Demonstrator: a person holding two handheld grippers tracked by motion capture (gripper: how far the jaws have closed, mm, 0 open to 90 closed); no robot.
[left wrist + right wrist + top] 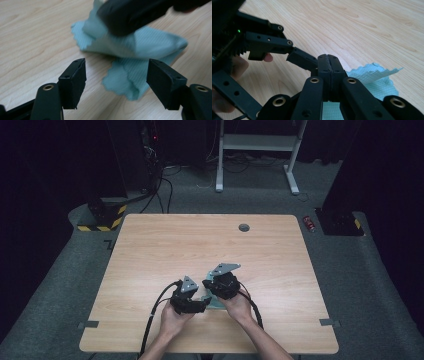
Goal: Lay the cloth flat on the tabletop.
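light: dim room, table [165,240] evenly lit | blur: near tool parts soft in both gripper views

High view looks down; tongs views, somewhat blurred, share the cloth [140,47].

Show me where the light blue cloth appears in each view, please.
High view: the light blue cloth lies low at centre, between the two grippers.
Left gripper view: upper centre to right, beyond the open fingers.
Right gripper view: lower right, behind the shut fingers.
Shared landmark: the wooden table.

Red can [309,223] beside wooden table [165,245]
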